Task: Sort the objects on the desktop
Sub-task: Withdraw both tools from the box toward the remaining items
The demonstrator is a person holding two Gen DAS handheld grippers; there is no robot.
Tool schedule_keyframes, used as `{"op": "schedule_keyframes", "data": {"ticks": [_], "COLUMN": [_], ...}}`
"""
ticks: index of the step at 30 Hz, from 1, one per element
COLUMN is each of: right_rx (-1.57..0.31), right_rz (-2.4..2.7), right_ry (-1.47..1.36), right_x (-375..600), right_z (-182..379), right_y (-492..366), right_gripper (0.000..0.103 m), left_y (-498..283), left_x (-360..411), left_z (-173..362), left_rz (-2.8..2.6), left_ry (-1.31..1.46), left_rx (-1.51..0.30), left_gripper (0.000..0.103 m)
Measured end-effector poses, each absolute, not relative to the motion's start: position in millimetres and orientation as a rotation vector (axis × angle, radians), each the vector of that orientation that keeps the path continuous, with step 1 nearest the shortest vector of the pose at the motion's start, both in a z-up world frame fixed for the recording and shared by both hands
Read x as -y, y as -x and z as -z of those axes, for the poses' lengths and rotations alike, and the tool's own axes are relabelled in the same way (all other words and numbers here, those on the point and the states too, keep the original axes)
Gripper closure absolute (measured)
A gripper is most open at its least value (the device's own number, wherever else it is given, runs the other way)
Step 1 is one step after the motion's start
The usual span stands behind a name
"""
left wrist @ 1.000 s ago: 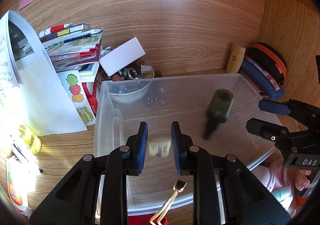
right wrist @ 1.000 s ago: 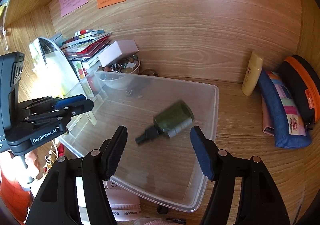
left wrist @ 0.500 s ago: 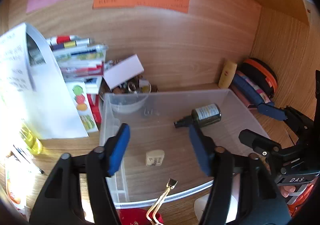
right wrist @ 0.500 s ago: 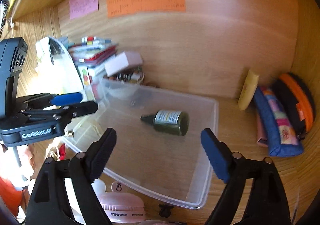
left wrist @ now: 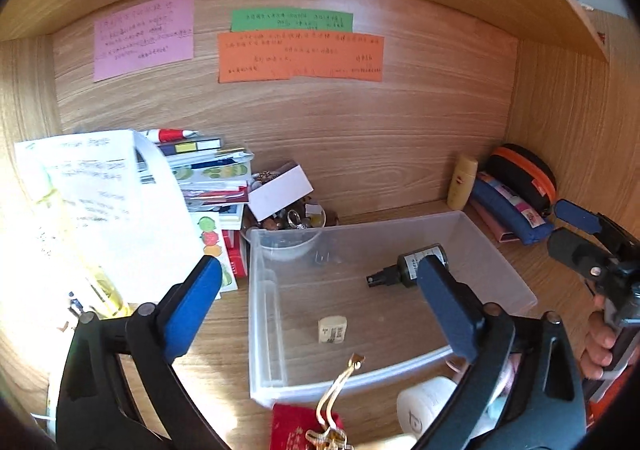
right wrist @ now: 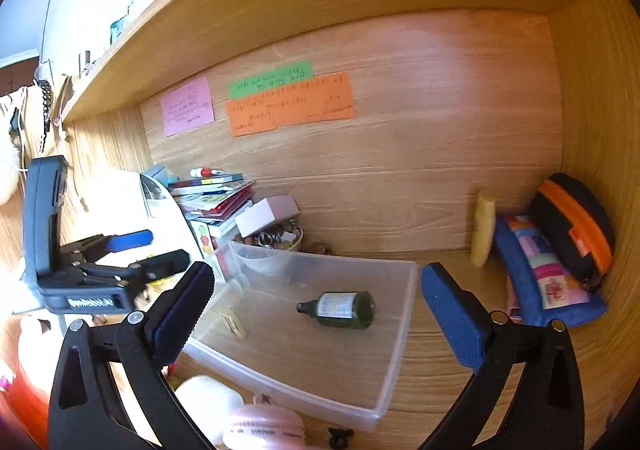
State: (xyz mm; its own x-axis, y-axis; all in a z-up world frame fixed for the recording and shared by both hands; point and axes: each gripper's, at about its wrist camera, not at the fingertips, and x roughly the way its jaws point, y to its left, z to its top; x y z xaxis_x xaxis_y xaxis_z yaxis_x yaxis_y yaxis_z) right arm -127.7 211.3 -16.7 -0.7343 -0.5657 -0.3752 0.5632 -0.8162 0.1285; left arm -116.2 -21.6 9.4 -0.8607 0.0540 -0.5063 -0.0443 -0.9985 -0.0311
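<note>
Left wrist view: left gripper [left wrist: 320,282] with jaws opening wide, nothing between the pads, above a clear plastic bin [left wrist: 516,290] holding a small eraser [left wrist: 332,329] and a dark green bottle [left wrist: 420,262] lying on its side. Right wrist view: right gripper [right wrist: 316,302], jaws likewise opening and empty, over the same bottle; a pencil case [right wrist: 540,282] lies well apart at right

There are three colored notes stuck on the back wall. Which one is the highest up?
The green note is highest. It sits right above the orange note, touching its top edge, while the pink note hangs off to the left, apart from both.
</note>
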Motion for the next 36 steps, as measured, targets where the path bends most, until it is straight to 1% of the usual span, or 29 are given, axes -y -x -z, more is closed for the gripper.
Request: {"op": "schedule_keyframes", "data": {"ticks": [3, 7, 11, 18, 22, 26, 31, 36], "right_rx": [-0.128, -0.291, -0.385, -0.381, -0.381, -0.345, -0.37, -0.392], "right_rz": [2.627, 2.643, 2.633, 2.555, 2.495, 2.41, 2.355, 2.302], "right_ry": [-0.538, -0.58, -0.632, -0.655, -0.675, -0.741, -0.782, -0.832], "right_x": [-213, -212, -211, -218, -213, -207, -198, -184], "right_z": [17, 30, 46, 59, 64, 74, 80, 86], "right_y": [118, 102, 85, 54, 43, 42, 45, 57], "right_gripper": [0.0, 0.0, 0.0, 0.0, 0.0, 0.0, 0.0, 0.0], "left_y": [105, 90, 73, 44, 33, 32, 46, 67], "left_x": [30, 40, 43, 41, 45, 54, 68, 69], "left_z": [-11, -5, 6, 24, 35, 46, 58, 78], "left_rz": [-2.985, -3.023, -3.037, -3.024, -3.002, -3.002, -2.861, -2.761], "left_ry": [0.831, 0.852, 0.882, 0.942, 0.989, 1.051, 1.148, 1.282], "left_rx": [0.077, 0.167, 0.142, 0.043, 0.026, 0.05, 0.172, 0.202], "left_gripper": [0.001, 0.001, 0.001, 0.001, 0.001, 0.001, 0.001, 0.001]}}
